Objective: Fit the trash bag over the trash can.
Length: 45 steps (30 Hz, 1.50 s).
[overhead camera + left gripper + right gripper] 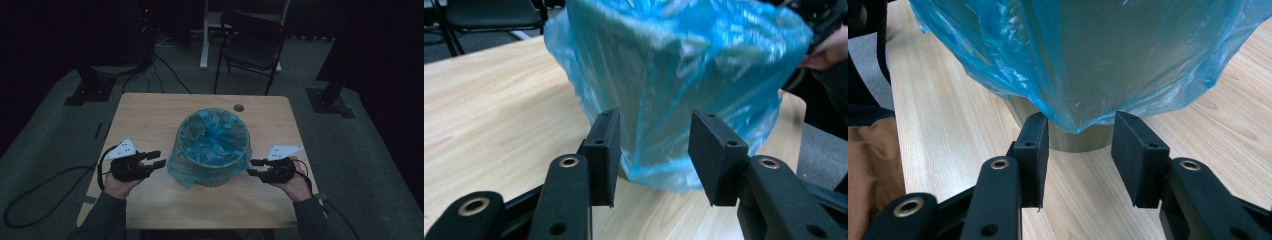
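A small bin [212,145] lined with a blue plastic bag [210,132] stands at the middle of the wooden table [150,115]. The bag's edge hangs over the rim and down the bin's sides. My left gripper [156,159] is open just left of the bin, its jaws pointing at the bag [684,75]. My right gripper [255,167] is open just right of the bin, at the bag's hanging hem [1083,120], with the bin's bare base [1078,140] beyond its jaws. Nothing is held between either pair of fingers.
A dark folding chair [252,42] and a white stand [206,35] sit beyond the table's far edge. A small round hole [239,107] marks the table's far right part. Cables [50,185] trail over the grey floor at left.
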Tool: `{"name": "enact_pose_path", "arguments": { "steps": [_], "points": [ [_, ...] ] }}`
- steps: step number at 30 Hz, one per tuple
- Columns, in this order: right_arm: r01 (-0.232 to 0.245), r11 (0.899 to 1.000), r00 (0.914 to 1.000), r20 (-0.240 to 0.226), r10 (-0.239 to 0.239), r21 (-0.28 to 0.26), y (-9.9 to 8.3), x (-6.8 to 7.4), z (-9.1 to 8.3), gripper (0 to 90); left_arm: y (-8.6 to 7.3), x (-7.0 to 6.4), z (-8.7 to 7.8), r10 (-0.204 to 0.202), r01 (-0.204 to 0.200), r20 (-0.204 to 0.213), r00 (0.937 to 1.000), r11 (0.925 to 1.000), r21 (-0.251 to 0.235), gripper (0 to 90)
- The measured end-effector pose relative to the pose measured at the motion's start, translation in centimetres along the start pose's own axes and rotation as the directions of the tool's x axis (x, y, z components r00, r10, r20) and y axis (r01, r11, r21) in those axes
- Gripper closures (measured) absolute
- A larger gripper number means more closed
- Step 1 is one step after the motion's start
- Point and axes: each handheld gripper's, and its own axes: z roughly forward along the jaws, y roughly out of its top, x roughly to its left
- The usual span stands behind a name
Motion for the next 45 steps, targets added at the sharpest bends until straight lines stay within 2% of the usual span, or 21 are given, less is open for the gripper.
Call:
{"name": "enact_pose_path", "arguments": {
  "steps": [6,13,19,26,31,36,45],
  "points": [
    [-0.005,1.0,1.0,0.003,0.005,-0.002,-0.4,-0.1,0.1,57.7,1.5,-0.1,0.3,0.009,-0.009,0.004,1.0,0.9998,-0.015,58.2],
    [-0.011,1.0,0.9999,0.005,0.011,-0.003,-0.4,-0.2,0.2,57.7,3.2,-0.2,0.4,0.036,-0.035,0.023,0.9991,0.9992,-0.018,59.0],
    [-0.01,1.0,0.9999,0.003,0.01,-0.003,-0.4,-0.2,0.2,57.7,5.0,-0.3,1.3,0.068,-0.067,0.05,0.9965,0.9976,-0.02,62.6],
    [-0.012,1.0,0.9999,0.0,0.012,-0.002,-0.4,-0.2,0.3,57.8,6.8,-0.3,2.7,0.099,-0.099,0.07,0.9926,0.995,-0.003,63.0],
    [-0.015,1.0,0.9999,-0.003,0.015,-0.002,-0.5,-0.2,0.2,57.7,8.8,-0.5,4.2,0.125,-0.126,0.09,0.9881,0.992,0.006,62.7],
    [-0.011,1.0,0.9999,-0.004,0.011,-0.004,-0.5,-0.3,0.2,57.8,9.7,-0.7,5.3,0.134,-0.136,0.099,0.986,0.9905,0.016,62.4],
    [-0.007,1.0,1.0,-0.002,0.007,-0.009,-0.5,-0.2,0.2,58.1,11.4,-1.0,7.6,0.164,-0.171,0.131,0.9777,0.984,0.049,61.9]
  ]
}}
